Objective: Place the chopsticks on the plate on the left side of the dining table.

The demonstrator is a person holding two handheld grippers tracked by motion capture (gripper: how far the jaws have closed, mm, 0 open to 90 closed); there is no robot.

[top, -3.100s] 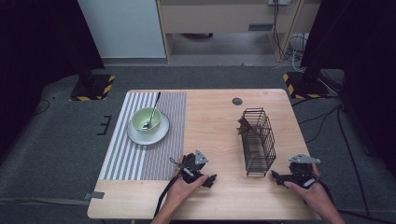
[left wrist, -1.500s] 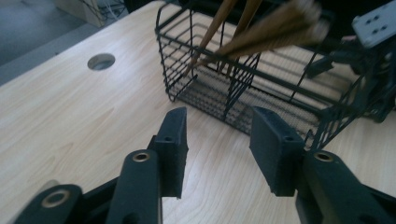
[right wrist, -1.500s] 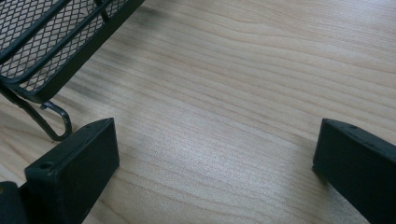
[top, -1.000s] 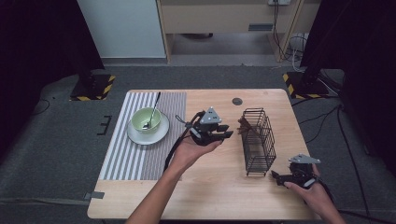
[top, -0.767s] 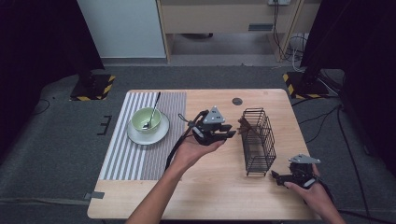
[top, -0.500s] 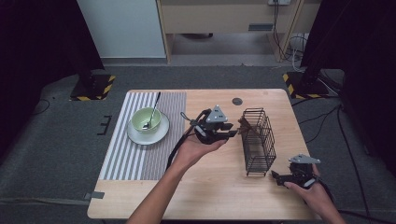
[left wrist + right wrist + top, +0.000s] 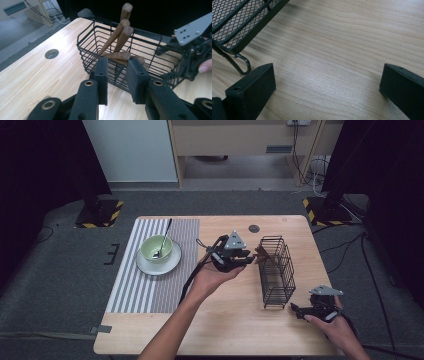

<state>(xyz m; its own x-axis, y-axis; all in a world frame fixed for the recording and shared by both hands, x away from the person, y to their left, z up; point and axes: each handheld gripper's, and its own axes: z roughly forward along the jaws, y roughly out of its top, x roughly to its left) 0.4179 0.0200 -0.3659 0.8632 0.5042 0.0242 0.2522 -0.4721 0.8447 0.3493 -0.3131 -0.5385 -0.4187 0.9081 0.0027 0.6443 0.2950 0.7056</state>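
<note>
my left tongs (image 7: 117, 75): narrow gap, just closing, empty, beside black wire basket (image 7: 150, 58) holding brown wooden sticks (image 7: 117, 35) | my right tongs (image 7: 324, 87): wide apart, empty, on wooden surface (image 7: 342, 37)

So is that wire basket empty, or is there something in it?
Not empty. The basket holds several brown wooden sticks; some lean upright and poke above its rim, others lie across its bottom.

High view looks down from the near side; both gripper views sit close, sharing the wire basket (image 7: 276, 270)
</note>
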